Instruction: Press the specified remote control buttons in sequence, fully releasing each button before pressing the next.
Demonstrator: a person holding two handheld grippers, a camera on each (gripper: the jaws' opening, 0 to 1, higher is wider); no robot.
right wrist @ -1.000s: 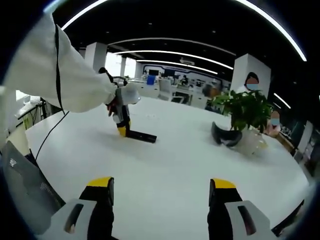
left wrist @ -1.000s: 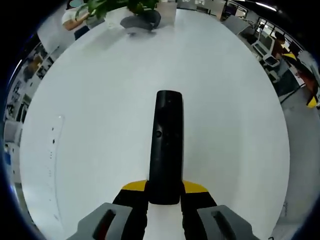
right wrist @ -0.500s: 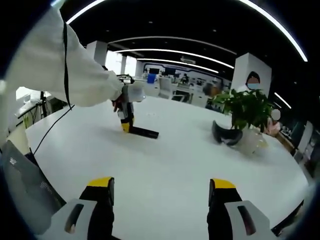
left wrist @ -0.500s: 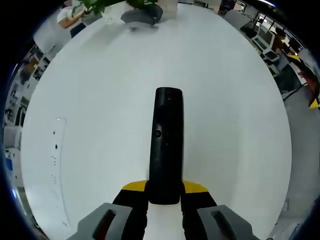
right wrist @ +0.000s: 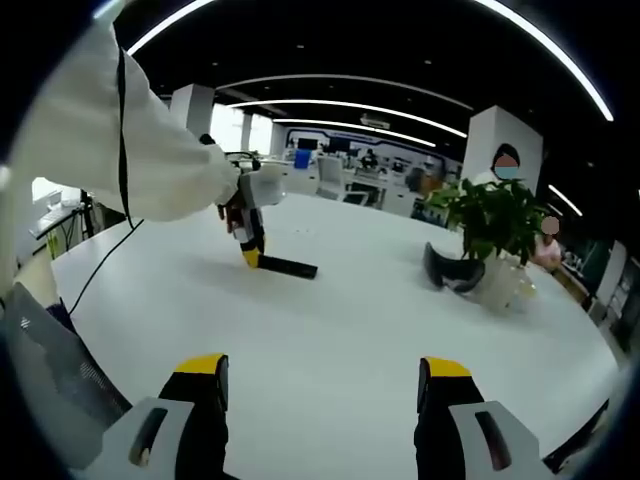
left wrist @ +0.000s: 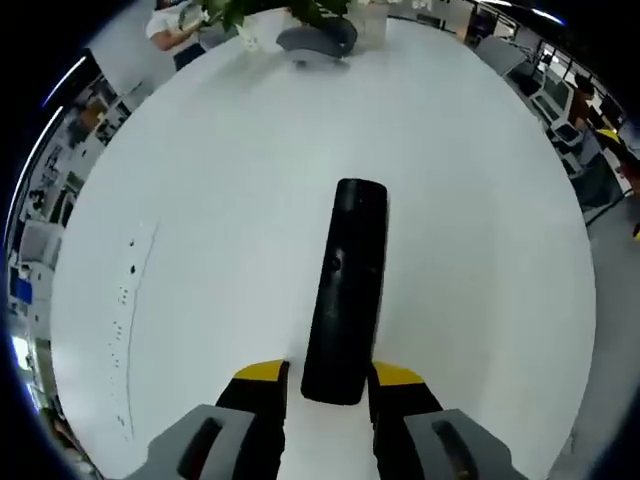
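- Remote control [left wrist: 348, 290]: it is long and black, and it lies flat on the white table [left wrist: 200, 200] in the middle of the left gripper view. Its near end sits between the two yellow-tipped jaws of the left gripper [left wrist: 324, 385] at the bottom of the frame. Its far end points up and a bit to the right.
- Left jaws: they are close together, one on each side of the remote's near end. I cannot tell if they squeeze it or only sit beside it.
- Right gripper [right wrist: 322, 375]: its jaws stand wide apart at the bottom of the right gripper view. They hold nothing, and white table shows between them.
- Right gripper view: it shows the remote [right wrist: 288, 267] small and far off, left of the middle, with the left gripper [right wrist: 251, 248] at its end and a white sleeve [right wrist: 120, 150] in the upper left.
- Plant [right wrist: 490, 222]: it stands at the right of the right gripper view, with a dark curved thing [right wrist: 452, 272] just beside it.
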